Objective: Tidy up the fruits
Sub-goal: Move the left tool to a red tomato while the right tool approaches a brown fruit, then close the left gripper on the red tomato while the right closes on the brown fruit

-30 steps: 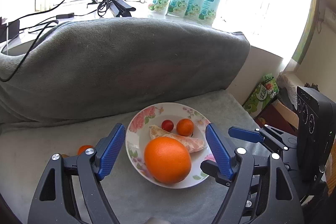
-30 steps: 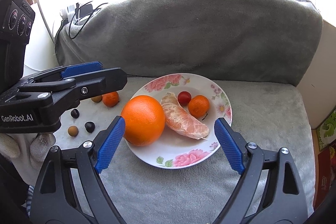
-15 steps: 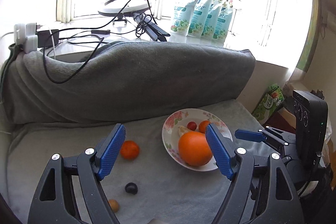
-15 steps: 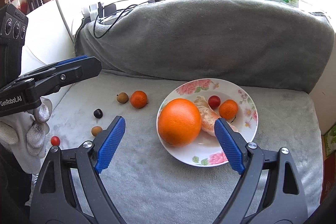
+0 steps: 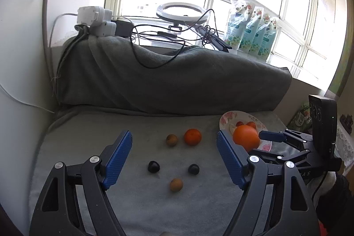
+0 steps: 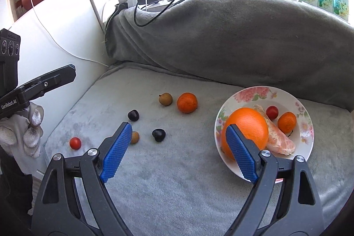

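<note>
- Both my grippers have swung left, away from the plate point(image 6: 306, 103), toward the loose fruit.
- Left gripper point(image 5: 173, 160) gapes empty; the dark fruits point(image 5: 153, 166) lie straight ahead between its fingers.
- Right gripper point(image 6: 177, 149) is likewise released, nearer the plate.

1. A grey plush blanket point(image 6: 177, 180) covered the seat.
2. A floral white ceramic plate point(image 6: 306, 116) sat at its right.
3. Left of the plate lay a small orange mandarin point(image 6: 187, 102), two brown longans point(image 6: 165, 99), two dark plums point(image 6: 133, 115) and a red cherry tomato point(image 6: 75, 143).
</note>
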`<state>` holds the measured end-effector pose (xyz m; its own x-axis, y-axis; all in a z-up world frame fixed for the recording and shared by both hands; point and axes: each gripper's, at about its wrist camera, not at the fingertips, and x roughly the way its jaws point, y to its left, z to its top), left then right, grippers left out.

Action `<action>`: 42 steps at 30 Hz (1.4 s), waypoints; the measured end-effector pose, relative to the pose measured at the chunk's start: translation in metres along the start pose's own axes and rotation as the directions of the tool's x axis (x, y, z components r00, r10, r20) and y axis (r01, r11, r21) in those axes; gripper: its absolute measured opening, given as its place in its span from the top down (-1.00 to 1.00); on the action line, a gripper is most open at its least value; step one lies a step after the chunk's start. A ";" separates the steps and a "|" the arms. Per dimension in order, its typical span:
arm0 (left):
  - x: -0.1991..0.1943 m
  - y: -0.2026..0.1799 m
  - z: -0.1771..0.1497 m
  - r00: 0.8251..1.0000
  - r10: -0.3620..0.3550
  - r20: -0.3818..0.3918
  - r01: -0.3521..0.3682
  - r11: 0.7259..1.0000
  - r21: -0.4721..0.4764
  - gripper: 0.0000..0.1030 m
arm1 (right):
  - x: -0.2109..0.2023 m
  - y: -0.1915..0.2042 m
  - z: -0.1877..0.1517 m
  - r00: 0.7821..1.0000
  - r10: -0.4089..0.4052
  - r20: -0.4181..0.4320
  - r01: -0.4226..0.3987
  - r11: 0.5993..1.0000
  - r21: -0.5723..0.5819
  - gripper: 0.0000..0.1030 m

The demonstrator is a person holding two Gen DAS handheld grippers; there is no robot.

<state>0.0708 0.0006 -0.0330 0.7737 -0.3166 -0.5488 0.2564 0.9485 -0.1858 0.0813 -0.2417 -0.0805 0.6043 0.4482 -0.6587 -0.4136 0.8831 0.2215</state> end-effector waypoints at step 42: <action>-0.015 0.093 -0.136 0.963 0.113 -0.246 -0.166 0.964 -0.206 0.09 | 0.128 0.090 -0.024 0.966 0.051 -0.252 -0.102 0.976 -0.194 0.10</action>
<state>0.0038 0.0933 -0.1529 0.6313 -0.1983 -0.7498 -0.0004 0.9667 -0.2560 0.1047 -0.1078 -0.1623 0.3912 0.4433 -0.8065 -0.5971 0.7891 0.1440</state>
